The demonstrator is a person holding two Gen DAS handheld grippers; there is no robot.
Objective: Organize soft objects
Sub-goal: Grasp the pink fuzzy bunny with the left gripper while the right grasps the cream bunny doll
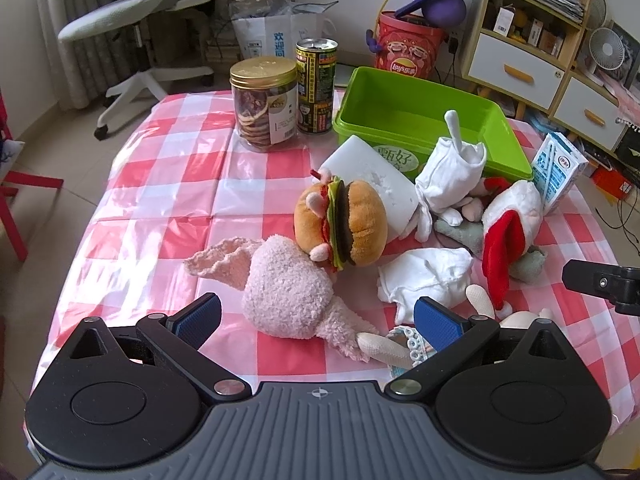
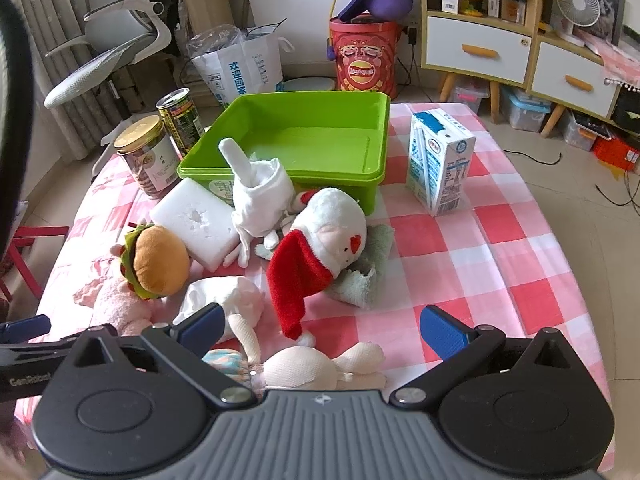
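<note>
Soft toys lie on the red-checked table in front of an empty green bin (image 1: pixel 404 114) (image 2: pixel 304 140). A pink fuzzy plush (image 1: pixel 288 296) lies between the fingers of my open left gripper (image 1: pixel 318 322). Behind it are a burger plush (image 1: pixel 340 222) (image 2: pixel 156 260), white socks (image 1: pixel 428 280) (image 2: pixel 260 196), a white foam block (image 1: pixel 372 176) (image 2: pixel 192 220), and a white plush with a red hat (image 1: pixel 508 216) (image 2: pixel 332 228) on a grey-green cloth (image 2: pixel 368 276). A cream rabbit doll (image 2: pixel 312 368) lies just under my open right gripper (image 2: pixel 320 330).
A cookie jar (image 1: pixel 264 104) (image 2: pixel 148 156) and a can (image 1: pixel 316 84) (image 2: pixel 180 120) stand at the back left. A milk carton (image 1: pixel 558 172) (image 2: pixel 440 160) stands right of the bin. A chair, a red bucket and shelves stand beyond the table.
</note>
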